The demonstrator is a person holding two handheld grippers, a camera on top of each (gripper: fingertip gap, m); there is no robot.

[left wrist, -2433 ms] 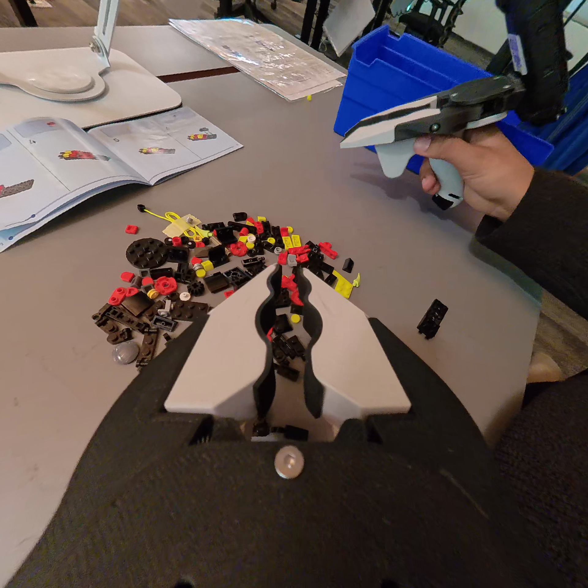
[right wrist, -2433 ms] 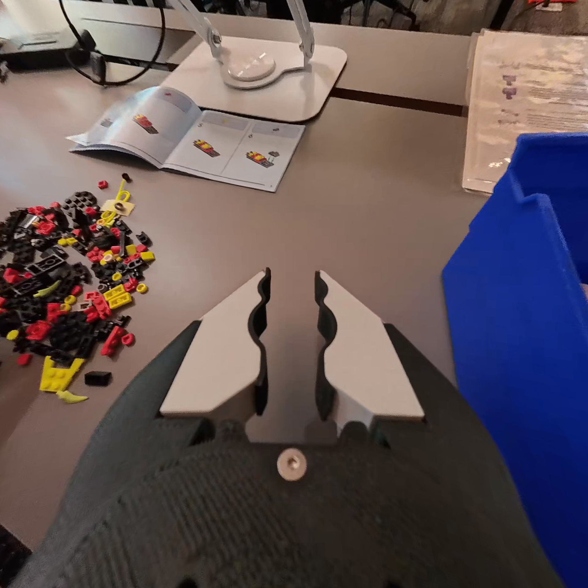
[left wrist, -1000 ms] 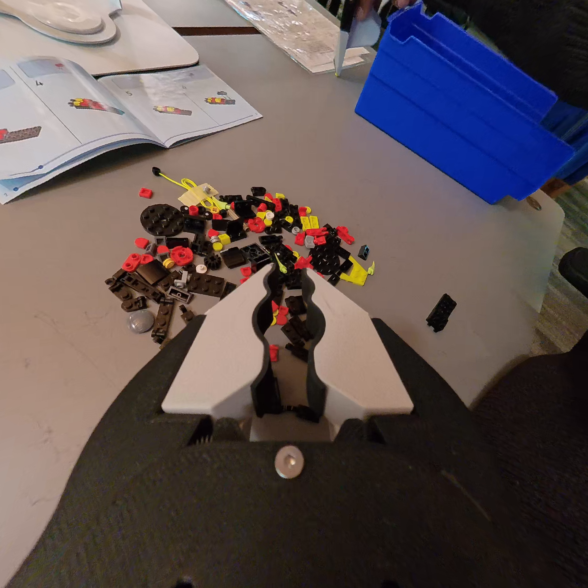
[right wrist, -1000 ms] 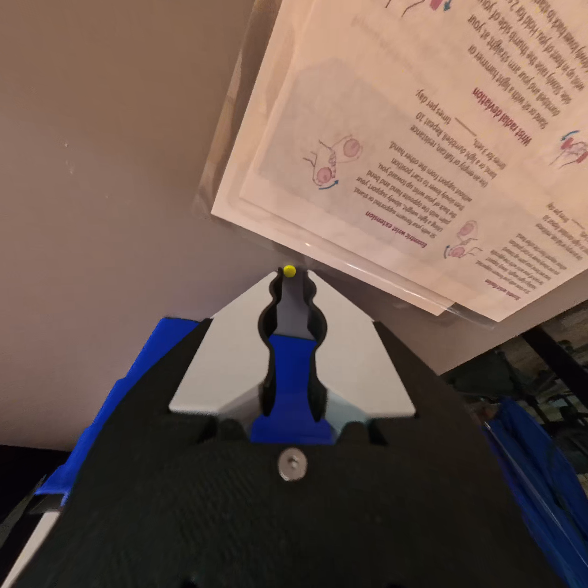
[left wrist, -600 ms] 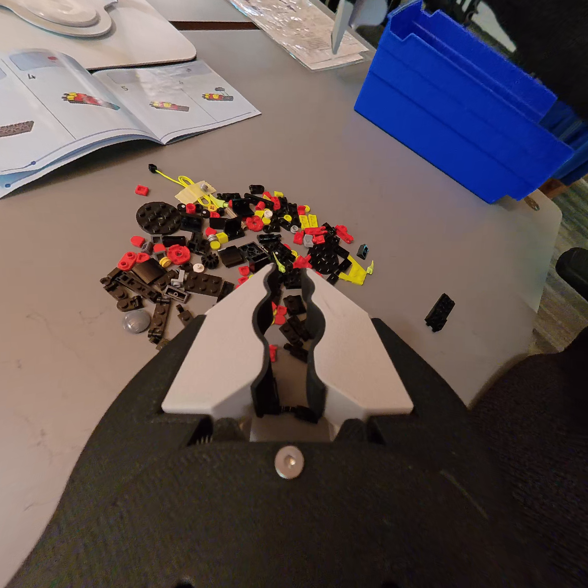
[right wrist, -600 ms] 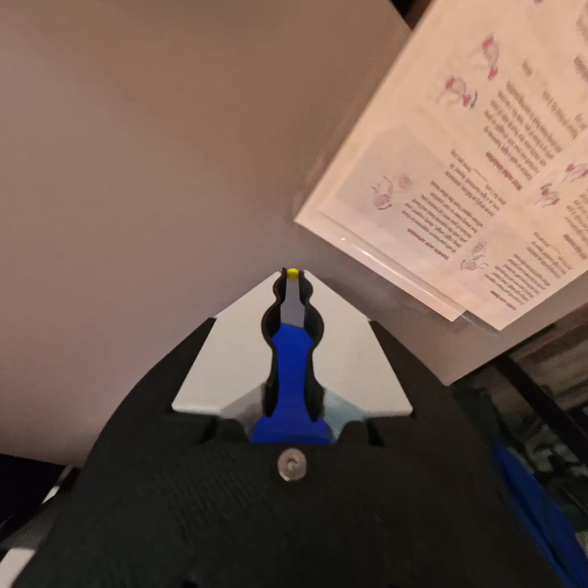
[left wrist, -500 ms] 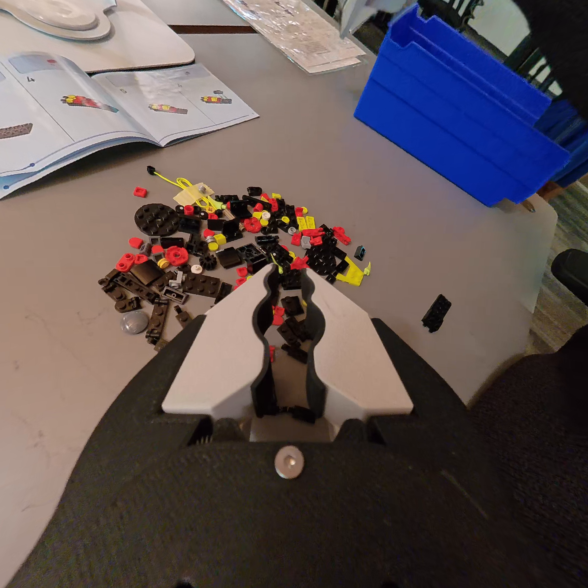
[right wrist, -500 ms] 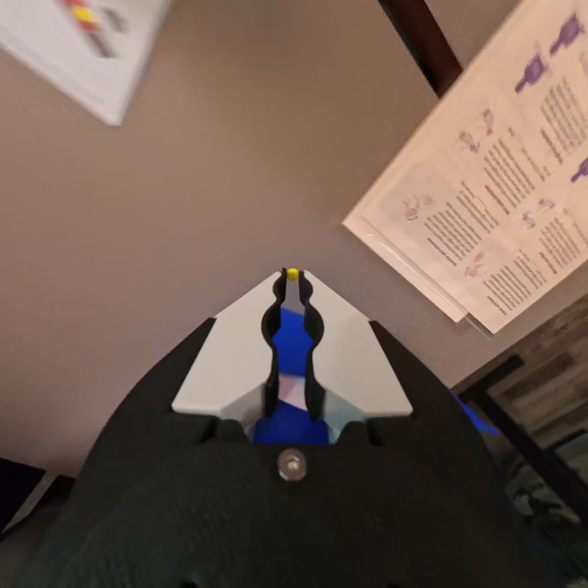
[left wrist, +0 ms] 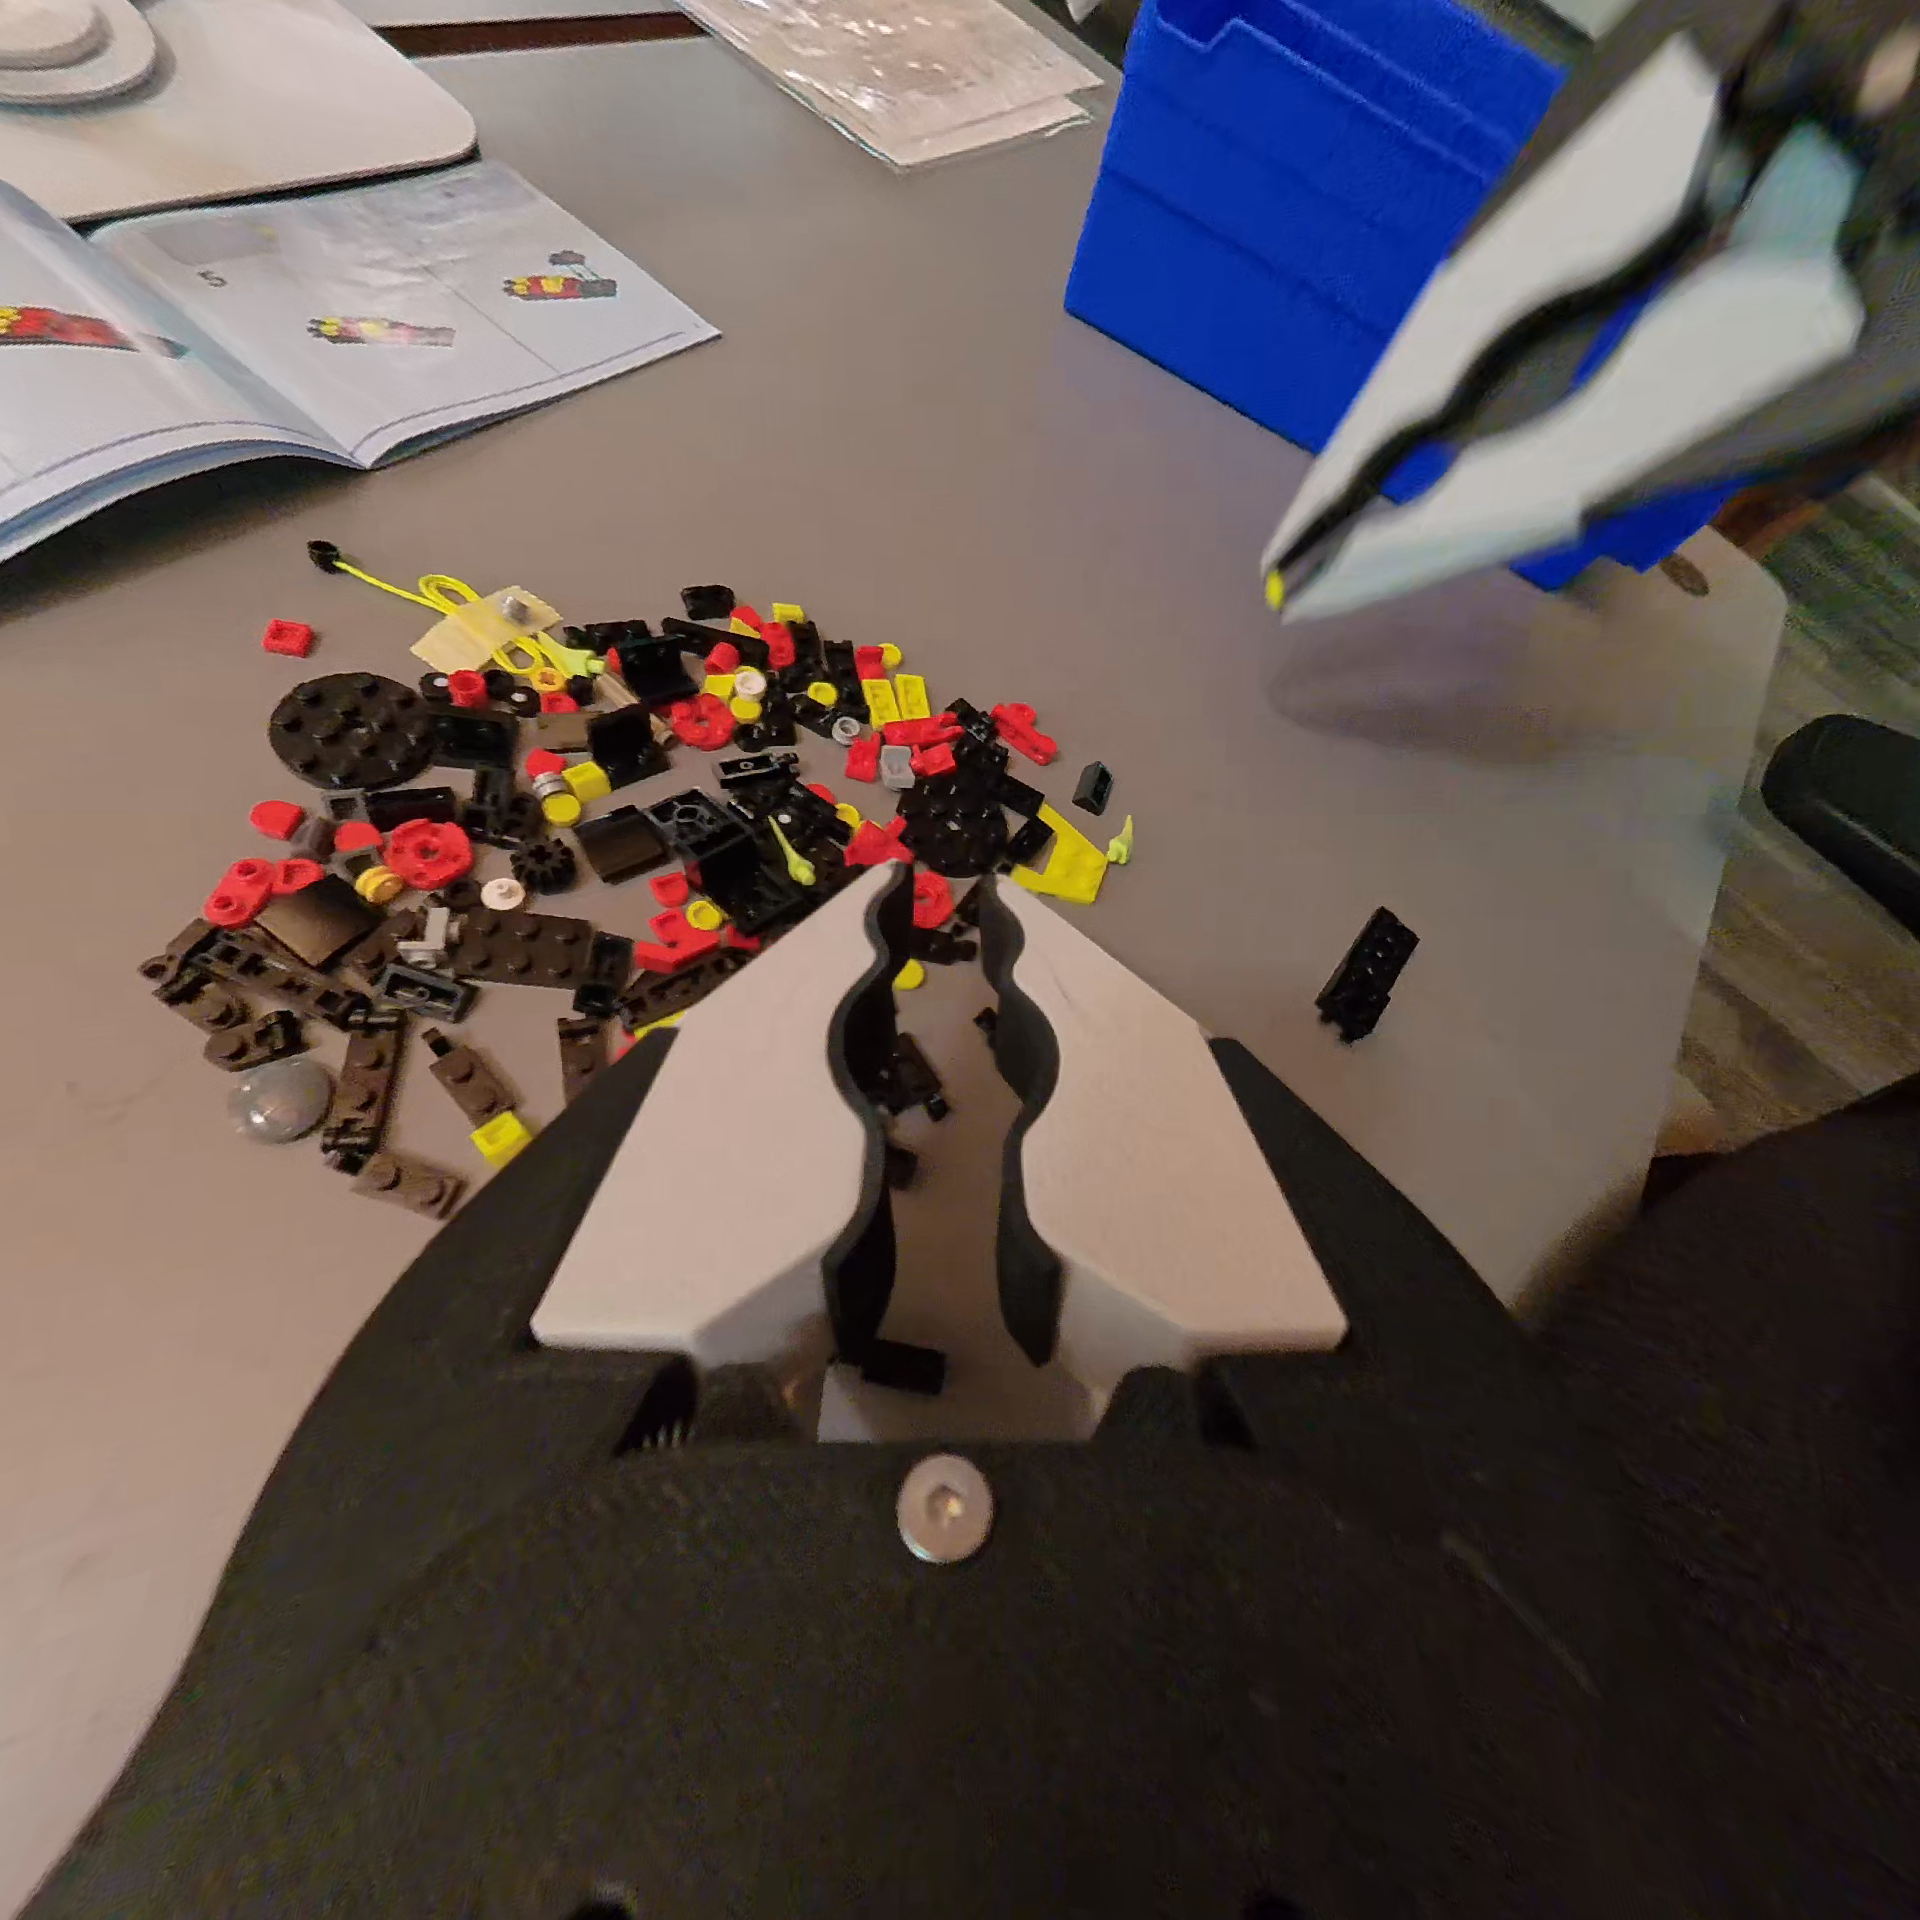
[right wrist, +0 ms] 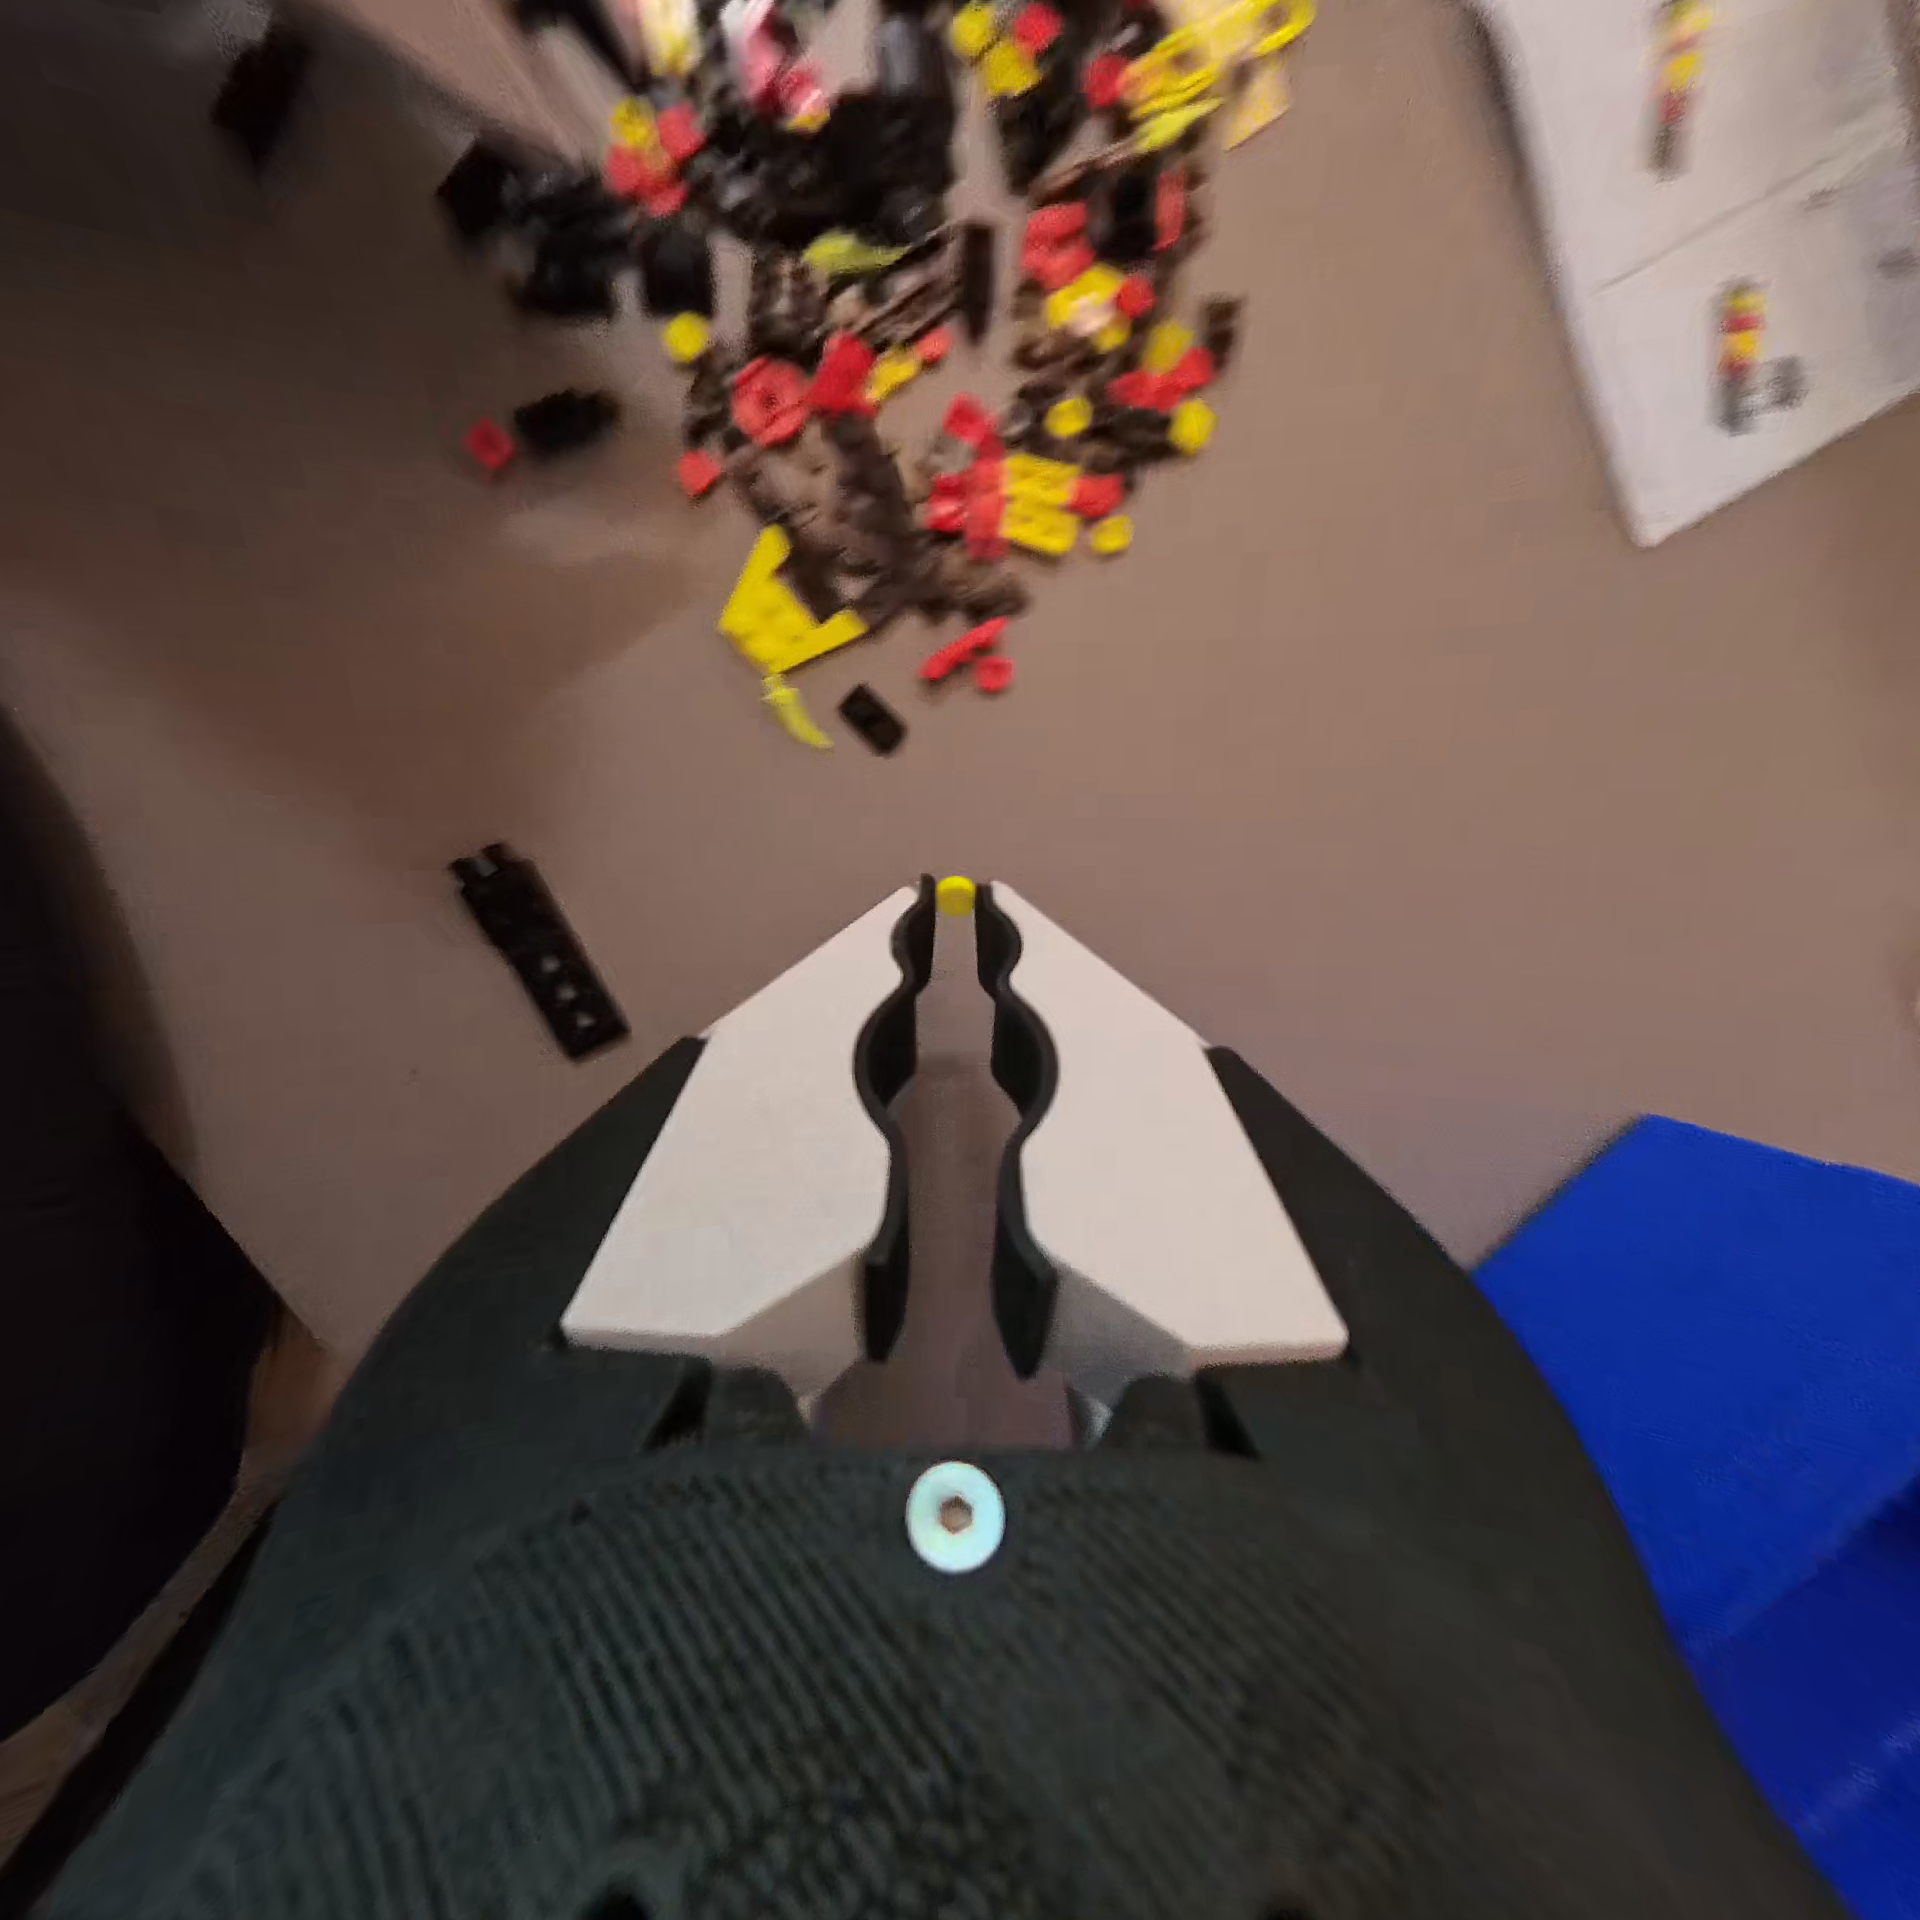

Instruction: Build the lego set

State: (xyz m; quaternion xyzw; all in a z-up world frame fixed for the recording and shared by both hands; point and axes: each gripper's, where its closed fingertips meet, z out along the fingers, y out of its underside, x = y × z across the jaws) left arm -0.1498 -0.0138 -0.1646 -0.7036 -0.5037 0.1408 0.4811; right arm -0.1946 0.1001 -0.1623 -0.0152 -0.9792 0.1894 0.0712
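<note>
Above the right side of the grey table (left wrist: pixel 1039 436), a small yellow round piece (right wrist: pixel 954 896) is pinched at the very tips of the right gripper (right wrist: pixel 954 902), whose jaws are drawn narrow around it. The loose pile of lego pieces (left wrist: pixel 644 831) lies spread at mid-table, with a separate black plate (left wrist: pixel 1366 974) set apart to its right, near the table's edge. The left gripper (left wrist: pixel 938 914) is held low over the near side of the pile, its jaws slightly parted and nothing gripped. An open instruction booklet (left wrist: pixel 343 322) lies at the far left and a blue bin (left wrist: pixel 1278 239) at the far right. The step in hand is judged to be the carrying of the yellow piece toward its mount. A steady base and careful alignment will be needed next.
</note>
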